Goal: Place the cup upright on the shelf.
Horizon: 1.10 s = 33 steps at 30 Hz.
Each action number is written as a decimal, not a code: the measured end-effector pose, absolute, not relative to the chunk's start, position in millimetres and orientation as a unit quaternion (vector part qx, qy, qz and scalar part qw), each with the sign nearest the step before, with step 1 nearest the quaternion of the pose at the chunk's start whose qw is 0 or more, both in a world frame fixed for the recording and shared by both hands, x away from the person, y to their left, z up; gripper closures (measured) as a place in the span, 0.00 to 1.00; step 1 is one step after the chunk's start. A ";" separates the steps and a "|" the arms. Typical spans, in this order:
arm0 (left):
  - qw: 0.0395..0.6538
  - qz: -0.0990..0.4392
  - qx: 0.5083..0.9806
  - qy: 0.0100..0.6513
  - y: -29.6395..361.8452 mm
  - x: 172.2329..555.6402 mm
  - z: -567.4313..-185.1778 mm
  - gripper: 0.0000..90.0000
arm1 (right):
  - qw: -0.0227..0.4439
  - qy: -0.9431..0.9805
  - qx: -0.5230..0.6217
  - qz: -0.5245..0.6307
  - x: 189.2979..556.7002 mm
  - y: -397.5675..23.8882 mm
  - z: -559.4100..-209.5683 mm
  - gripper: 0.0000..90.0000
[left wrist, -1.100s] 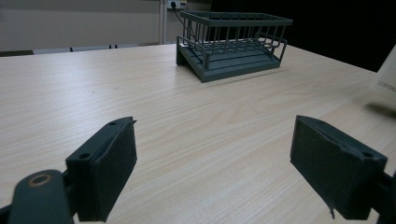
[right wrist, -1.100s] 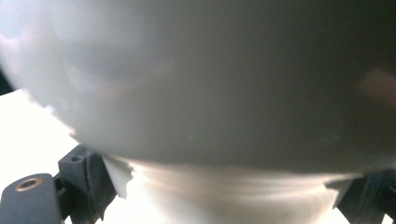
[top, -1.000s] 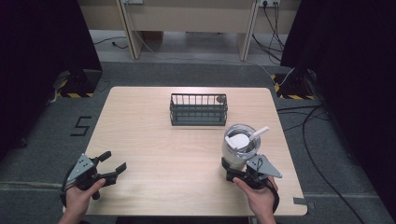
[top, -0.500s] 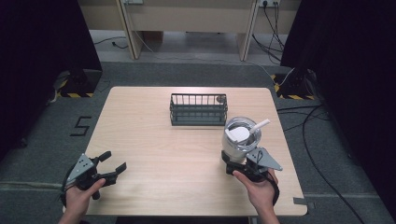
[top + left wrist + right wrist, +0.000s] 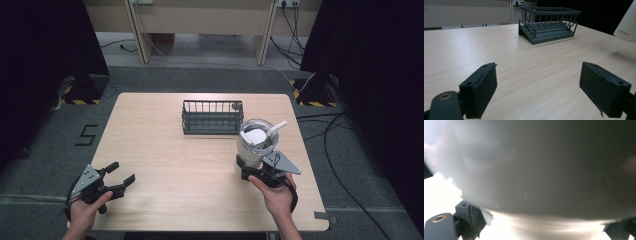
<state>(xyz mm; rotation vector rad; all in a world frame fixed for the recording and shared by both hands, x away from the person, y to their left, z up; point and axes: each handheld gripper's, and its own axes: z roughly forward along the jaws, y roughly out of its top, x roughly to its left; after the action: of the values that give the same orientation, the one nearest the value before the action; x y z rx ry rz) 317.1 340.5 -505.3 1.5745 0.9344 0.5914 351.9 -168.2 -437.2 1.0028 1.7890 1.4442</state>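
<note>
A white tumbler with a clear lid and a white straw stands tilted slightly at the table's right side. My right gripper is shut on its base from the near side. In the right gripper view the tumbler's wall sits right against the camera, with a jaw at each lower corner. My left gripper rests open near the table's front left corner, with nothing between its fingers. In the left gripper view the gripper points across bare wood, and the tumbler is at the right edge.
A dark green wire rack stands at the back middle of the wooden table, just behind and left of the tumbler, and a small grey round thing sits at its far right corner. The rack lies ahead of the left gripper.
My right gripper has moved the tumbler a little away from the person, towards the rack. The left gripper has stayed in place.
</note>
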 end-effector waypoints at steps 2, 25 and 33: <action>0.572 0.252 0.672 0.398 340.5 317.1 -505.3 0.16 | 0.313 0.678 0.379 0.547 353.0 -167.9 -436.4 0.13; 0.572 0.252 0.671 0.398 340.4 317.1 -505.1 0.16 | 0.318 0.675 0.373 0.551 373.2 -161.5 -421.7 0.13; 0.572 0.253 0.671 0.398 340.5 317.1 -505.1 0.16 | 0.318 0.675 0.372 0.553 380.9 -158.1 -416.6 0.13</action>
<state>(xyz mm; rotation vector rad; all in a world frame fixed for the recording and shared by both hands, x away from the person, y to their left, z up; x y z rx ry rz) 317.1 340.5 -505.1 1.5739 0.9326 0.5927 380.9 -158.1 -416.6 0.9782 1.7755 1.4541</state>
